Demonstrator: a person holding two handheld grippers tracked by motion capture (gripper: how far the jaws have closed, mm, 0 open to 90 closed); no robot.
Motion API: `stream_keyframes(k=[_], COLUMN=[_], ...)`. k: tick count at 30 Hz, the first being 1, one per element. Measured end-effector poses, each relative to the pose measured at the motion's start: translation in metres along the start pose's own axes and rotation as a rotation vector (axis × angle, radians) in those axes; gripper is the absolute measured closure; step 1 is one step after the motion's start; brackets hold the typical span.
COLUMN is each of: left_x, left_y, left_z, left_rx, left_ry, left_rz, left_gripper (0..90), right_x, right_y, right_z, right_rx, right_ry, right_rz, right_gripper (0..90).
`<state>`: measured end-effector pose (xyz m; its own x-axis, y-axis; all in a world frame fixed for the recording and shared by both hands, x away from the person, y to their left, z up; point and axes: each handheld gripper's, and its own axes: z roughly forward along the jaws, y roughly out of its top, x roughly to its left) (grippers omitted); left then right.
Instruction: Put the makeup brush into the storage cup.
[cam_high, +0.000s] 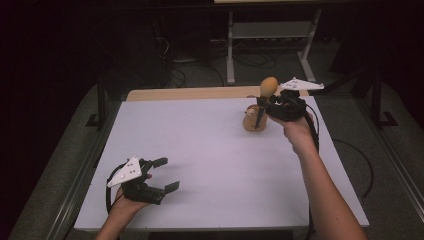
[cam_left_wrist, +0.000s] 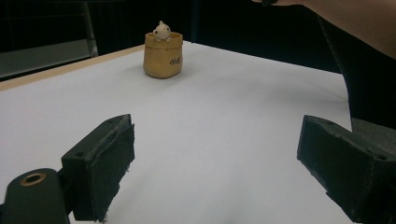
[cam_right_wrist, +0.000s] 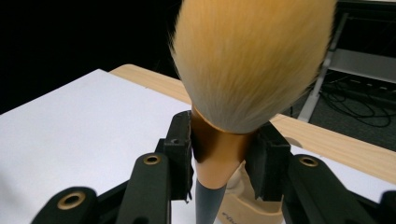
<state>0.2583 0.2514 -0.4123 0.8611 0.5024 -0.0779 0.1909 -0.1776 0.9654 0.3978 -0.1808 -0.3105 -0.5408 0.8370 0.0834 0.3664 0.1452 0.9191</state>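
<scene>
brush (cam_right_wrist: 252, 60) handle cut off below, pot (cam_right_wrist: 247, 205) mostly hidden behind right gripper (cam_right_wrist: 224, 154)

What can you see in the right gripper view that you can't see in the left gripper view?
The right gripper view gives a close look at a fluffy makeup brush, its copper collar clamped between the right gripper. The left gripper view has the left gripper with its jaws wide apart and nothing between them, and the whole yellow pot with a little white figure peeking out of it. Both views show the white table.
</scene>
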Motion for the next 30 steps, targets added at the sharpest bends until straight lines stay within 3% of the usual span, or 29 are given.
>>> stream_keyframes(k=[15,30], left_x=[-0.001,-0.001], left_y=[0.000,0.000], left_z=[0.000,0.001], left_rx=[0.007,0.003], left_ry=[-0.003,-0.003], left_rz=[0.002,0.005], left_gripper=[10.6,10.6], right_x=[-0.013,-0.023], right_y=[0.010,0.007], right_z=[0.007,0.022], right_rx=[-0.052,-0.070], right_ry=[-0.096,-0.132], right_rz=[0.008,0.039], right_gripper=[63.3,63.3])
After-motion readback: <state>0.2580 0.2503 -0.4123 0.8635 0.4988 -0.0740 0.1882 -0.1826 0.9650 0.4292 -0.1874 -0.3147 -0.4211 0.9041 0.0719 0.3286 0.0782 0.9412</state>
